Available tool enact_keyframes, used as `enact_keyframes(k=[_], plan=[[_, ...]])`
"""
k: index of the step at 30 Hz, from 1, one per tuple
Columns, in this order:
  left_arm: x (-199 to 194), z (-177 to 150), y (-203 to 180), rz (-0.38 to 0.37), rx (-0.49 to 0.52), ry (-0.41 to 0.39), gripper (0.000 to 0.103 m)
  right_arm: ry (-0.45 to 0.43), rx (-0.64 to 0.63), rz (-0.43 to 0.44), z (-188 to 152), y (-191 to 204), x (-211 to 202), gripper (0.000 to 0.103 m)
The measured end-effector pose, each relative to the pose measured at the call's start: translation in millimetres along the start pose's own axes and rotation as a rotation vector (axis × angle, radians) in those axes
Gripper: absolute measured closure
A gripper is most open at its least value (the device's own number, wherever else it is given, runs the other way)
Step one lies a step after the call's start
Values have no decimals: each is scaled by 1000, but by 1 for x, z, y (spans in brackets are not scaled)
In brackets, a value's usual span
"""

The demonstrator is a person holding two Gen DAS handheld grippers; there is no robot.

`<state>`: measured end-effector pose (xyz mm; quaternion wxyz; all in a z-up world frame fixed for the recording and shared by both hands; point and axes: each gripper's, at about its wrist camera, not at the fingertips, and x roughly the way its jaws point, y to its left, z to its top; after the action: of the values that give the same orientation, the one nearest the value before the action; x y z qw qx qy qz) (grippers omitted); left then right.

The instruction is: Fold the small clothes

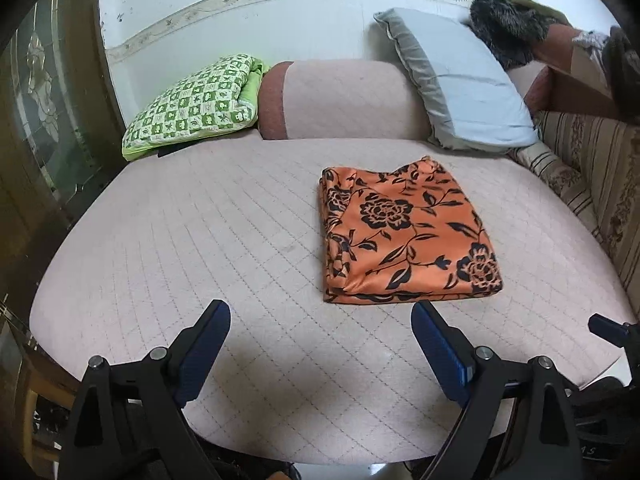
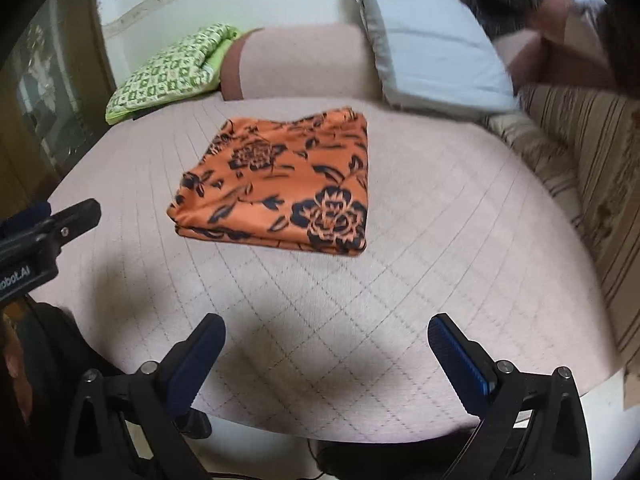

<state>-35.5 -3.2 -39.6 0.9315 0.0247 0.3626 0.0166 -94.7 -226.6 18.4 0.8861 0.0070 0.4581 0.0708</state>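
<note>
An orange cloth with black flowers (image 1: pixel 404 236) lies folded into a neat rectangle on the pink quilted bed (image 1: pixel 180 240). My left gripper (image 1: pixel 320 310) hovers just in front of the cloth's near edge, open, with nothing between its blue-padded fingers (image 1: pixel 204 344). In the right wrist view the same folded cloth (image 2: pixel 280 188) lies further off, beyond my right gripper (image 2: pixel 326 320), which is open and empty above the bedcover (image 2: pixel 440 220). The left gripper's finger (image 2: pixel 80 212) shows at that view's left edge, and a tip of the right gripper (image 1: pixel 608 328) shows at the left view's right edge.
A folded green checked blanket (image 1: pixel 192 108), a pink bolster (image 1: pixel 344 100) and a pale blue pillow (image 1: pixel 460 80) line the back by the wall. A striped sofa side (image 1: pixel 592 168) borders the right. A dark furry item (image 1: pixel 508 28) sits behind the pillow. A glass door (image 1: pixel 36 80) stands left.
</note>
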Motion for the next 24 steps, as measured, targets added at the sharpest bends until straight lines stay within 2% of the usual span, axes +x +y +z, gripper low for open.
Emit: enact_keyframes(k=[12,24], plan=[[-34,16,0,-83,-50,-46,11,-55,-16,-21,21,13,-25,1],[-39,25,-5,-67,-36,-63,11,-58,-5,-33,30,9,-24,1]])
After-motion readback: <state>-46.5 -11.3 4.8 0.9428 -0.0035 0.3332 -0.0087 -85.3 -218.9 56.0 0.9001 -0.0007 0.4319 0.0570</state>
